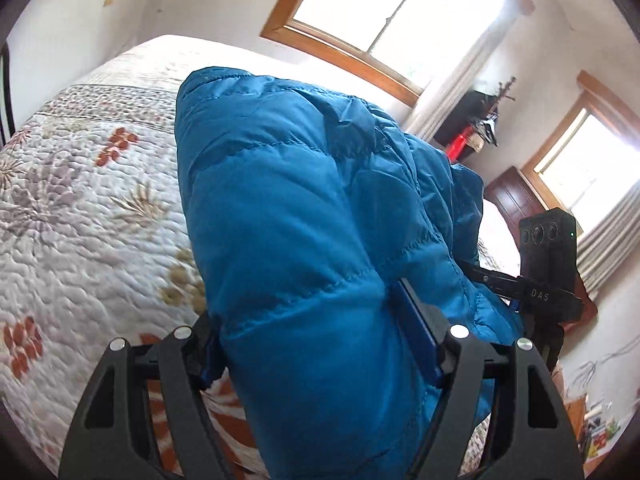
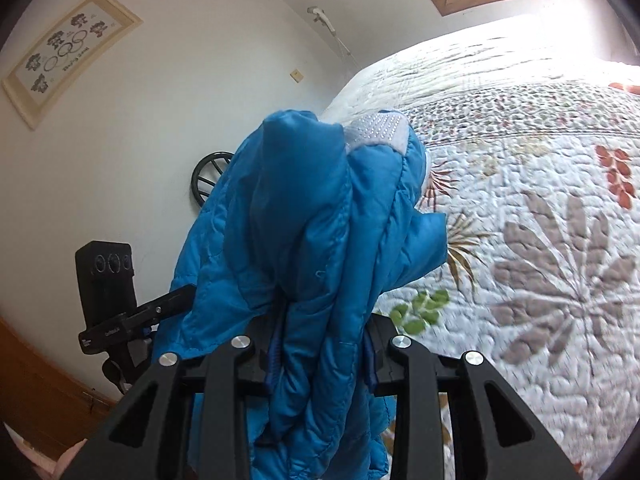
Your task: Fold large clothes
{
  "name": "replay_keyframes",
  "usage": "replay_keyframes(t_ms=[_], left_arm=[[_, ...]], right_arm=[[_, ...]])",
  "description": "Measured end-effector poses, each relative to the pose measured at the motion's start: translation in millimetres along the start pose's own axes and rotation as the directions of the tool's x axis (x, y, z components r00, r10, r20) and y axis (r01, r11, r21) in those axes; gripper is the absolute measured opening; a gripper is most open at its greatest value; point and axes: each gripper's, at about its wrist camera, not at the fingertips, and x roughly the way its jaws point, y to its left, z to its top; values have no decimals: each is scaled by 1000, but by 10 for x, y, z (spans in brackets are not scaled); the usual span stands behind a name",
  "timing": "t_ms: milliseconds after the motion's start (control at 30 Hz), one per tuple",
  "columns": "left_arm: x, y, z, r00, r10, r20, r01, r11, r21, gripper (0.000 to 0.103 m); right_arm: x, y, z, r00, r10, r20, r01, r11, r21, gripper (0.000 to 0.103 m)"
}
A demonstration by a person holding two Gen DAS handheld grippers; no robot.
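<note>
A blue puffy quilted jacket (image 1: 304, 208) hangs bunched above the bed, held up between both grippers. In the left wrist view my left gripper (image 1: 316, 344) is shut on a thick fold of it, its blue pads (image 1: 416, 336) pressing into the padding. In the right wrist view my right gripper (image 2: 322, 356) is shut on a narrower gathered bunch of the jacket (image 2: 320, 220), whose grey dotted lining patch (image 2: 378, 130) shows at the top. Each view shows the other gripper's body beside the jacket: the right one (image 1: 548, 264) and the left one (image 2: 108, 292). The fingertips are buried in fabric.
Below lies a bed with a white floral quilt (image 1: 80, 200), also seen as the quilt (image 2: 540, 220) in the right wrist view. Two wood-framed windows (image 1: 392, 8), a dark dresser (image 1: 508, 196), a framed picture (image 2: 68, 52) and a black round metal frame (image 2: 210, 176) line the walls.
</note>
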Motion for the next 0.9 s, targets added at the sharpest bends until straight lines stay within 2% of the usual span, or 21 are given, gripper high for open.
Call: replay_keyframes(t_ms=[200,333,400,467,633,733,767,900], left_arm=[[167,577,223,1000,14,-3,-15,997,-72,73],[442,953,234,998,28,-50,-33,993,-114,73],[600,1089,187,996,43,-78,-52,992,-118,77],[628,1149,150,998,37,-60,-42,995,-93,80],[647,1055,95,995,90,-39,-91,995,-43,82],[613,1096,119,995,76,-61,-81,993,-85,86],[586,1106,112,994,84,-65,-90,992,-91,87],[309,1030,43,987,152,-49,-156,984,-90,87]], right_arm=[[737,-135,327,998,21,-59,-19,999,25,31],[1141,-384,353,993,-7,-115,13,998,57,31],[1262,-501,297,993,-1,-117,9,998,69,33],[1300,-596,256,994,49,-102,-40,995,92,33],[1307,-806,195,994,84,-76,-74,989,129,37],[1249,-874,181,993,90,-76,-79,987,139,48],[1200,-871,174,995,79,-69,-68,986,150,55],[873,-924,175,999,46,-26,-42,990,136,57]])
